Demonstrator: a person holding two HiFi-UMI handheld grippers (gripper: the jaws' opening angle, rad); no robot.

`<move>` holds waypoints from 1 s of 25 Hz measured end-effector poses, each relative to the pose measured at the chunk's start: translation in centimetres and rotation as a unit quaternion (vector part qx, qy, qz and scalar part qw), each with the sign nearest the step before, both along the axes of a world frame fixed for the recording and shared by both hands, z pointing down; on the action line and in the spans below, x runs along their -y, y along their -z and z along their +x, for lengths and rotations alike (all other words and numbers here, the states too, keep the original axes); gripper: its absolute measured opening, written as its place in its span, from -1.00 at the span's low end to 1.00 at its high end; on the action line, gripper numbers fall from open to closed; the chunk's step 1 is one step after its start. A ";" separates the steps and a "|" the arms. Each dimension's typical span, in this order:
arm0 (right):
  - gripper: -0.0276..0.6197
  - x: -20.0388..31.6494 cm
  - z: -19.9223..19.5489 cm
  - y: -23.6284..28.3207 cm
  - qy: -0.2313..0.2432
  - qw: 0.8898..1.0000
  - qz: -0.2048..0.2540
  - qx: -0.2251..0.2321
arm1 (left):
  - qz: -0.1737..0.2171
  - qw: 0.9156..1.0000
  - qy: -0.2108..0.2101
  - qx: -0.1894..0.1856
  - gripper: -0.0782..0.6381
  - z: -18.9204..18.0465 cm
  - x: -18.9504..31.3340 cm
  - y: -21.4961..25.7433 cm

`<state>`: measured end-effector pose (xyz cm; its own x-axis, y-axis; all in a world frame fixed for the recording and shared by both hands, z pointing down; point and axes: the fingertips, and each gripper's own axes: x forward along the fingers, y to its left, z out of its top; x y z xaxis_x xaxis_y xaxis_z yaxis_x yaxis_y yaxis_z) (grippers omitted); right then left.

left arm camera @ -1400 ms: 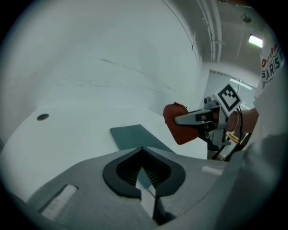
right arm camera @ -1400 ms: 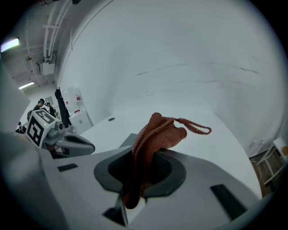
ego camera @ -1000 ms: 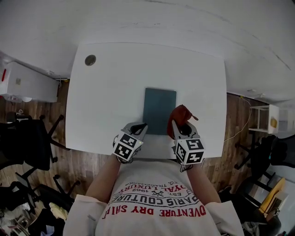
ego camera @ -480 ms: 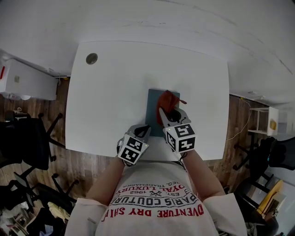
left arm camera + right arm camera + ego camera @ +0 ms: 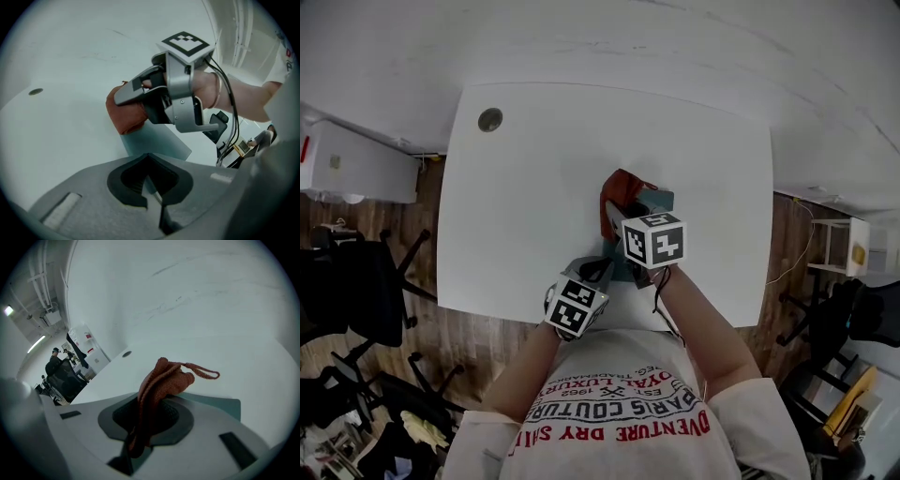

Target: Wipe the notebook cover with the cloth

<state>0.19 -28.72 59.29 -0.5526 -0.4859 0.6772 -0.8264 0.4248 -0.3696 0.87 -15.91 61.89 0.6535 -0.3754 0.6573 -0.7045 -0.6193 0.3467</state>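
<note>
The white table (image 5: 516, 206) is bare apart from the job, which leaves room for a free stroke, and the teal notebook (image 5: 664, 199) lies flat on its near half, close to the person's edge so both arms reach it easily. Most of its cover is hidden in the head view under the right gripper (image 5: 623, 214), which hangs over it with its jaws clamped on the rust-red cloth (image 5: 621, 187). The bulk of the cloth bunches beyond the jaw tips and rests on the far left part of the cover, so it appears the fabric, not the metal, does the rubbing. The left gripper (image 5: 598, 272) sits low at the notebook's near corner. Its jaws are drawn narrow and seem to pinch the cover's edge, probably to anchor the book against the wiping. A small round grommet (image 5: 490, 119) sits well apart in the far left corner. As for writing, the person's shirt (image 5: 619, 412) shows "PARIS COUTURE", "LUXURY", "1962" and, in red, "VENTURE DRY". The marker cubes carry only black-and-white squares, and neither notebook nor cloth shows any legible label.
</note>
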 end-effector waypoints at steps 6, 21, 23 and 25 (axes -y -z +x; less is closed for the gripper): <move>-0.68 0.6 0.2 -1.9 -0.004 0.999 -0.036 0.019 | -0.008 1.000 -0.008 -0.004 -0.76 0.0 -0.2 0.0; -0.66 1.0 4.4 -2.3 -0.051 0.998 -0.043 0.004 | -0.009 1.000 -0.007 -0.005 -0.76 0.0 0.0 -0.1; -0.66 1.0 5.4 -2.3 -0.057 0.997 -0.043 0.001 | -0.010 1.000 -0.008 -0.008 -0.76 0.0 0.1 -0.1; -0.66 0.8 6.3 -2.4 -0.063 0.997 -0.044 0.001 | -0.018 1.000 -0.008 -0.011 -0.76 0.0 0.0 -0.2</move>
